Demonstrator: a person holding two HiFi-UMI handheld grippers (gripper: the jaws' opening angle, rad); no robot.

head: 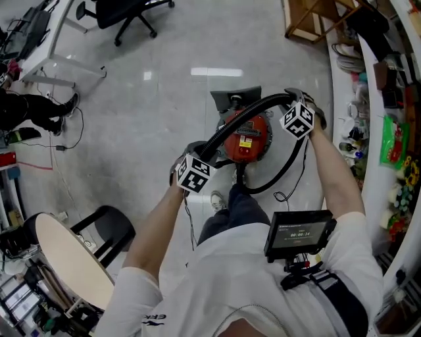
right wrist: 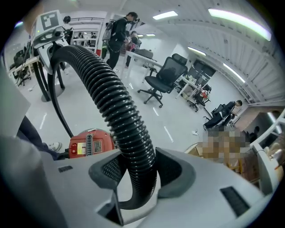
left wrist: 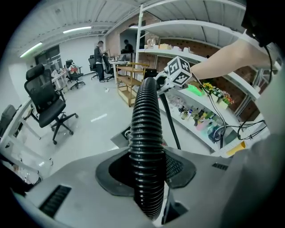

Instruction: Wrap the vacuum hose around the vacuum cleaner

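Here, the red vacuum cleaner (head: 248, 139) sits on the floor at centre frame, vacuum hose (head: 240, 120) arching over it; left gripper (left wrist: 147, 176) and right gripper (right wrist: 133, 178) each clamp that hose; shelves (head: 395, 131) holding bottles stand right, an office chair (head: 125, 13) upper left; only gripper views show ceiling lights (right wrist: 236, 20).

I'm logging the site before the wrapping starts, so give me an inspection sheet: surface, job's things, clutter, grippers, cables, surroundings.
Surface: glossy grey floor.
Job's things: red vacuum cleaner stands on the floor; black ribbed hose arches above it, not yet wrapped.
Clutter: grey nozzle head beyond the vacuum cleaner.
Grippers: left gripper and right gripper each clamp the hose, one at each end of the arch.
Cables: black cable hangs in a loop beside the vacuum cleaner.
Surroundings: office chair, round table, stocked shelves.
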